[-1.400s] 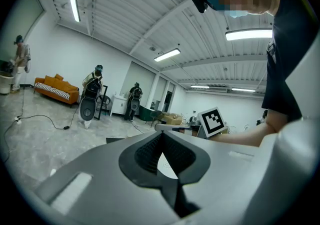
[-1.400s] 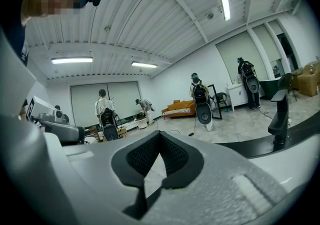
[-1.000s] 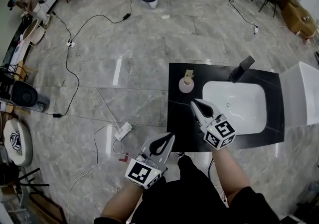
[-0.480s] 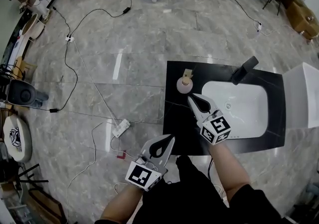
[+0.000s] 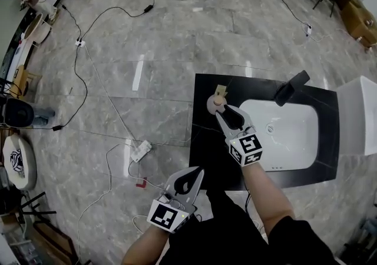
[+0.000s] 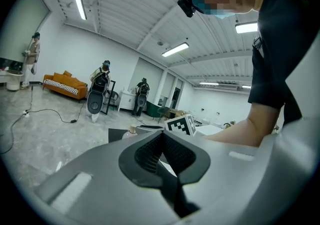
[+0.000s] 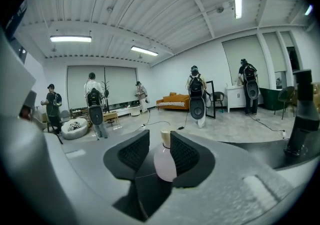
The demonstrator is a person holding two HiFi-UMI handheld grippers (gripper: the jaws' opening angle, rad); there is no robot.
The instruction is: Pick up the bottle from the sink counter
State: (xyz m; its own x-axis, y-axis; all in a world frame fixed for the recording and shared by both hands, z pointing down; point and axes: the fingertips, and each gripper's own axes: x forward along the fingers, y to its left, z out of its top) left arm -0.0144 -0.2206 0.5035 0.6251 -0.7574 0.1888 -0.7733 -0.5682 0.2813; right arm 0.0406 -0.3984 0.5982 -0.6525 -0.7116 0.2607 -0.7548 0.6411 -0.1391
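A small round pale-pink bottle (image 5: 215,103) with a tan cap stands on the black sink counter (image 5: 206,152) near its far left corner. In the right gripper view the bottle (image 7: 164,163) sits just beyond and between the jaw tips. My right gripper (image 5: 226,111) (image 7: 159,137) is open; its jaws have just been opening, and the pads do not press on the bottle. My left gripper (image 5: 198,171) (image 6: 161,134) hangs off the counter's near edge, shut, with nothing in it.
A white basin (image 5: 288,128) fills the counter's middle, with a black faucet (image 5: 291,88) behind it. A small tan tag (image 5: 222,89) stands behind the bottle. A white unit (image 5: 359,116) adjoins on the right. Cables and a power strip (image 5: 140,152) lie on the marble floor.
My right gripper has moved forward to the bottle and its jaws have spread apart. My left gripper has dropped lower and back from the counter edge.
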